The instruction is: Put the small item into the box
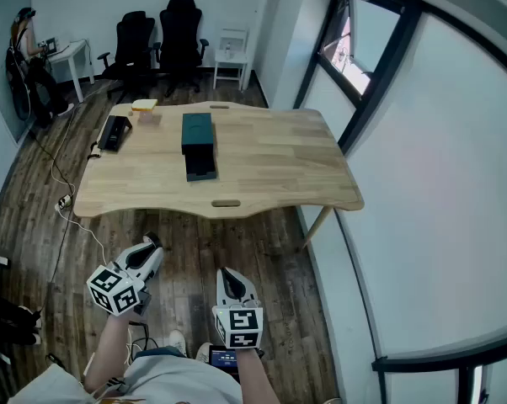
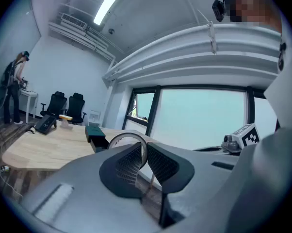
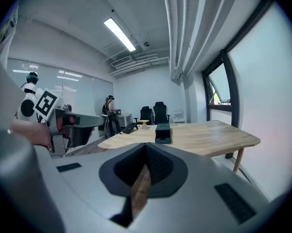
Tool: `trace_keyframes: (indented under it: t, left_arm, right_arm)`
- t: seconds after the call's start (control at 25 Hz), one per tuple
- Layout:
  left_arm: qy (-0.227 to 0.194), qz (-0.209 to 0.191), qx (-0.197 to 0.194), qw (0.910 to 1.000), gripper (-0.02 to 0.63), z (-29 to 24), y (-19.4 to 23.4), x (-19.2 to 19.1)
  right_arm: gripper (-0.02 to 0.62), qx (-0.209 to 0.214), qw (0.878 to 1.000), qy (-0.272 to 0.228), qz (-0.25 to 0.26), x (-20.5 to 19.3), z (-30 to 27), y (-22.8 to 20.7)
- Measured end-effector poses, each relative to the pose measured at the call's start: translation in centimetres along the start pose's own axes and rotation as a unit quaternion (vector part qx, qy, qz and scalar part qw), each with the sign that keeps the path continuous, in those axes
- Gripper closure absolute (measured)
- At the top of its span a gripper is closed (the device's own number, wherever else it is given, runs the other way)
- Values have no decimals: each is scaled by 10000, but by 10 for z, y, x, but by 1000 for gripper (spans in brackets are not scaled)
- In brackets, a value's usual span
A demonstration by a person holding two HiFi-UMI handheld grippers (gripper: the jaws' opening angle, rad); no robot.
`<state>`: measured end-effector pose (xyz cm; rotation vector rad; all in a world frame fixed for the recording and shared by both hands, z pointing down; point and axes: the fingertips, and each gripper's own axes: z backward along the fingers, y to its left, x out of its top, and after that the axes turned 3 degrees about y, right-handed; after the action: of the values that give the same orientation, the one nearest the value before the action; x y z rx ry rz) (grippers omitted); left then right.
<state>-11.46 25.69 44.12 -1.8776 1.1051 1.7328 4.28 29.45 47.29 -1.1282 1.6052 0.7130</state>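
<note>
Your wooden table (image 1: 270, 154) stands ahead of you on the plank floor (image 1: 194, 259); a dark green box (image 1: 197, 131) lies on its left half, with a black tray (image 1: 201, 167) against the near end; a black device (image 1: 114, 133) and a yellow-topped block (image 1: 144, 106) sit near the far left corner.

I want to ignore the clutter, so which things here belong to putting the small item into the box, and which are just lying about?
For the job: the thin ring pinched in the left tool; the dark green box on the table.
Lying about: black device, yellow item, two office chairs.
</note>
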Motion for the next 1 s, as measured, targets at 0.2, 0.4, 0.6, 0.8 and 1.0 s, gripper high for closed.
trace_keyframes:
  t: [0.2, 0.4, 0.6, 0.8, 1.0]
  left_arm:
    - [-54, 142, 88, 9998, 566, 15, -3, -6]
    - [-27, 65, 97, 9999, 566, 25, -11, -10]
    - [71, 0, 174, 9998, 566, 33, -14, -13]
    - [73, 1, 354, 9993, 566, 38, -6, -11]
    - [8, -77, 389, 9992, 566, 22, 0, -3]
  right_arm:
    - [592, -24, 10000, -18, 41, -2, 11, 6]
    - [592, 41, 10000, -65, 23, -4, 18, 12]
    - [592, 56, 9987, -363, -367, 2, 25, 8]
    - [591, 64, 9983, -309, -495, 0, 23, 0]
    - [591, 145, 9979, -344, -522, 4, 9, -10]
